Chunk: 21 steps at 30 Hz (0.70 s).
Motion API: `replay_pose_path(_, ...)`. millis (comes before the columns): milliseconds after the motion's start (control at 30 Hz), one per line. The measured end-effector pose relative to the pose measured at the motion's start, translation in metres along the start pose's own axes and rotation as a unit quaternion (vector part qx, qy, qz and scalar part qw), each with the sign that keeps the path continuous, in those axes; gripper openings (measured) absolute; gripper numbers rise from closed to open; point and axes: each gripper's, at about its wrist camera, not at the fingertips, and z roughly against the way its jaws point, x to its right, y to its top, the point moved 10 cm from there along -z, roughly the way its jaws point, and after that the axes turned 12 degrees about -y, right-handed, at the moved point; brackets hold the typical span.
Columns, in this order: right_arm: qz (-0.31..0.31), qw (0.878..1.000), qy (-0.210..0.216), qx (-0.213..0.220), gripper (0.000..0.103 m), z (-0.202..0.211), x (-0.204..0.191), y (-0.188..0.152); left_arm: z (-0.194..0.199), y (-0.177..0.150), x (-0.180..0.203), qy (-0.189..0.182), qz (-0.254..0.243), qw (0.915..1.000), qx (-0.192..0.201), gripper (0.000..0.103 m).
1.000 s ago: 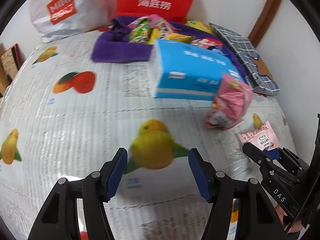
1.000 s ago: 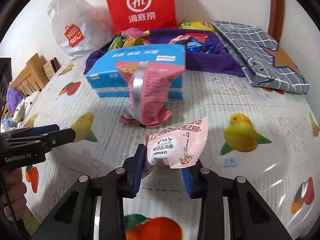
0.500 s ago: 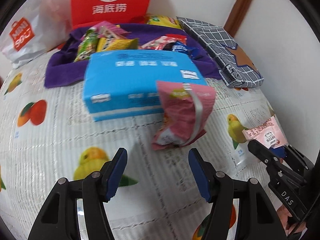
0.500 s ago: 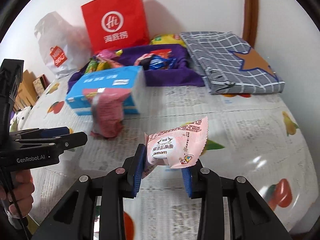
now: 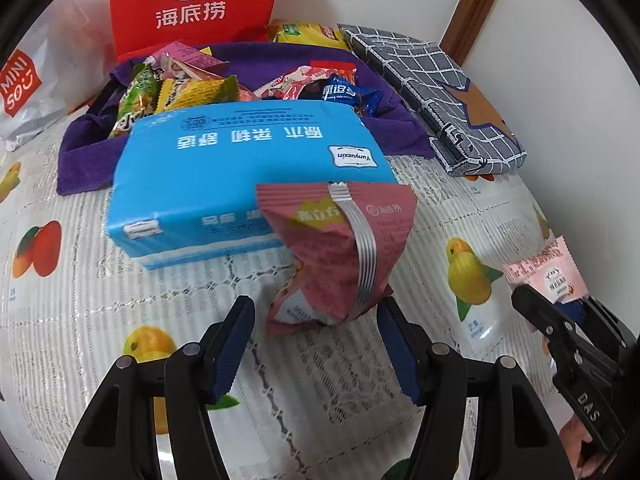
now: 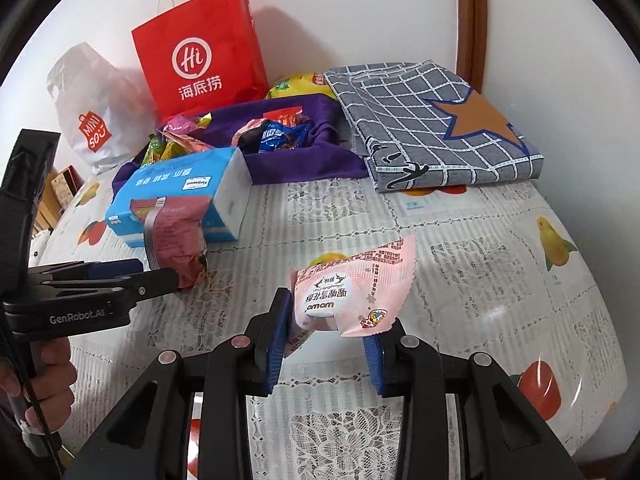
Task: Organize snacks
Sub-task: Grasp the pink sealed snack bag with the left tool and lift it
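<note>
right gripper (image 6: 326,346): clamped on pale pink foil snack packet (image 6: 354,290), held above the table
left gripper (image 5: 316,344): jaws apart, empty, at crumpled dark pink snack bag (image 5: 340,252) (not gripped)
done: several snacks in purple cloth bin (image 6: 304,160)
left: both pink packs

Table (image 6: 500,280) has a fruit-print cover with a lace overlay. Red paper bag (image 6: 200,56) stands upright against the back wall, white plastic bag (image 6: 88,116) just left of it. Blue tissue pack (image 5: 248,180) lies flat mid-table, in front of the purple cloth (image 5: 400,128). Folded grey checked fabric (image 6: 432,128) with an orange star sits at back right, near a wooden door frame (image 6: 470,20).
</note>
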Motion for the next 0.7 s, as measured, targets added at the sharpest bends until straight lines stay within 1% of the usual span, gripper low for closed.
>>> replay_pose_path(333, 0.005, 1.000, -0.006, -0.003, 0.035, 0.003, 0.001, -0.003, -0.012, 0.009, 0.007, 0.005, 0.002, 1.0000, -0.001, 0.061)
replay_pose_path(400, 0.005, 1.000, -0.006, -0.001, 0.035, 0.006, 0.001, -0.003, -0.013, 0.009, 0.005, 0.008, 0.005, 0.9999, -0.003, 0.054)
replay_pose_path(433, 0.005, 1.000, -0.005, -0.001, 0.035, 0.007, 0.001, -0.003, -0.013, 0.009, 0.007, 0.001, 0.005, 1.0000, -0.004, 0.047)
replay_pose_path(467, 0.006, 1.000, -0.005, 0.000, 0.035, 0.008, 0.000, -0.003, -0.013, 0.009, 0.009, -0.003, 0.005, 1.0000, -0.004, 0.044)
replay_pose_path(500, 0.008, 1.000, -0.005, 0.002, 0.035, 0.010, -0.001, -0.003, -0.012, 0.010, 0.010, -0.002, 0.005, 1.0000, -0.001, 0.044)
replay_pose_path(567, 0.011, 1.000, -0.006, 0.004, 0.035, 0.013, -0.003, -0.003, -0.009, 0.009, 0.012, -0.006, 0.001, 1.0000, 0.003, 0.038)
replay_pose_path(700, 0.015, 1.000, -0.003, 0.007, 0.035, 0.017, -0.008, -0.003, 0.003, 0.006, 0.013, -0.017, 0.001, 0.9998, 0.008, 0.036)
